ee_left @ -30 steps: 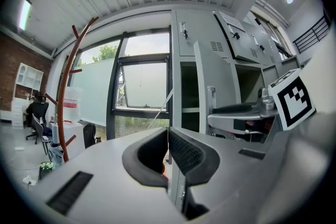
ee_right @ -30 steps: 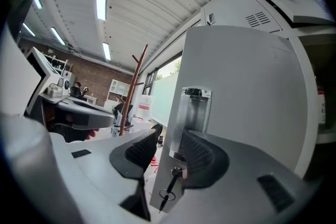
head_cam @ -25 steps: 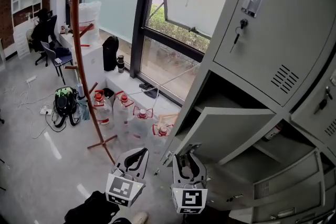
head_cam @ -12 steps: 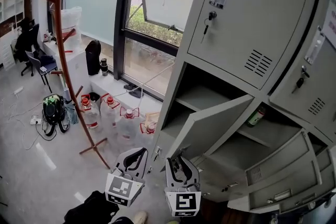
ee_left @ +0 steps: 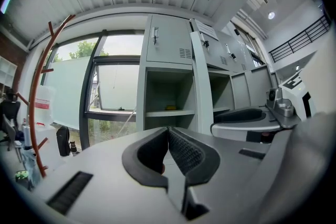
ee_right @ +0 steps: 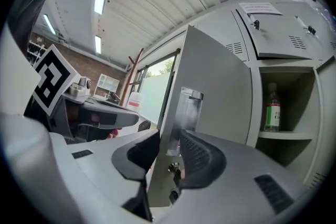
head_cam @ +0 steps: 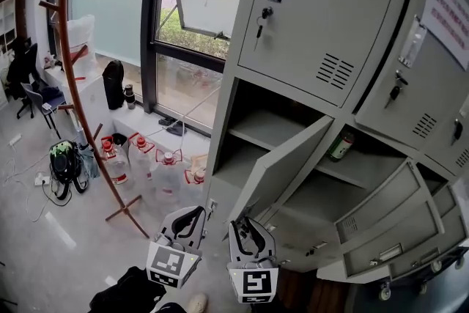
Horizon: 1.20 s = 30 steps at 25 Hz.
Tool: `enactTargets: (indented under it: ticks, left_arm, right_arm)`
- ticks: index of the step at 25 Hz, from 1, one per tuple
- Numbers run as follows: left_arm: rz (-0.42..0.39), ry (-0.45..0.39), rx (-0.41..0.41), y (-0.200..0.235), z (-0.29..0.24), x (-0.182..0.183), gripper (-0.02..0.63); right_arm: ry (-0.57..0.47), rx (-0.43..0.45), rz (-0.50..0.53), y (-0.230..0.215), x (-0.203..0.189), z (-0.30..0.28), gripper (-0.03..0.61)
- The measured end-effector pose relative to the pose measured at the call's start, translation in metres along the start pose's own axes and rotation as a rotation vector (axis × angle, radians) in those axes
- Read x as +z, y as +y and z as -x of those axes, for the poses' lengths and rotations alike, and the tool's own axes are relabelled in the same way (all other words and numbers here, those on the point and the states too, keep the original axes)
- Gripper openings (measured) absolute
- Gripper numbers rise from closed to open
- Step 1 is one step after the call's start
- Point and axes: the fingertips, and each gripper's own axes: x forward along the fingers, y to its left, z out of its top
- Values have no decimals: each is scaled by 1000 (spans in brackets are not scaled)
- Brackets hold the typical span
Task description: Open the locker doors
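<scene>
The grey lockers [head_cam: 322,18] fill the right of the head view. One middle locker door [head_cam: 282,168] stands swung open towards me. My right gripper [head_cam: 246,225] sits at the door's free edge. In the right gripper view the door [ee_right: 210,86] and its handle plate [ee_right: 188,113] lie between the pads, and the right gripper [ee_right: 167,152] is shut on them, its jaws having just been closing. My left gripper [head_cam: 192,216] hangs just left of it, apart from the door. In its own view the left gripper [ee_left: 168,139] is shut on nothing.
A green bottle [head_cam: 339,146] stands on a shelf behind the open door. Lower doors [head_cam: 381,212] at the right hang open. The upper door has a key [head_cam: 259,20] in its lock. A wooden coat stand [head_cam: 77,99], water jugs [head_cam: 150,161] and a backpack [head_cam: 64,157] stand by the window.
The head view has swung towards the lockers, which now sit further left with more right-hand doors showing. The right gripper has stayed at the open door's edge and drifted slightly left.
</scene>
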Motion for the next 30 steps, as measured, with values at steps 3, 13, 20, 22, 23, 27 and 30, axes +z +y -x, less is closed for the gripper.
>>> enactTargets:
  ticks: [3,13,20,22,23,27,30]
  left_arm:
    - [-2,-1,-19,-12,3,2,25]
    - [8,-4,-66,-55,25,2,25]
    - [19,-15,-90,-83,38,5,25]
    - [20,-14,-91,-88,42,3,25]
    - [19,-12,-92,-90,43,2,25]
    - [14,-6,-99,-100,45,0,25]
    - [12,-3,-104,-106,44,-1,25]
  right_arm:
    - [3,-15,0,-1,-1,10,118]
    - [18,-87,4,-19,-11,57,86]
    - [55,-152,-17,-41,-20,90,77]
    - [59,-175,-11,-48,-24,98,69]
    - [61,-186,-10,-51,-26,102,63]
    - [63,-212,-15,-62,-31,114,55]
    - [63,-231,-20,-71,-33,121,55]
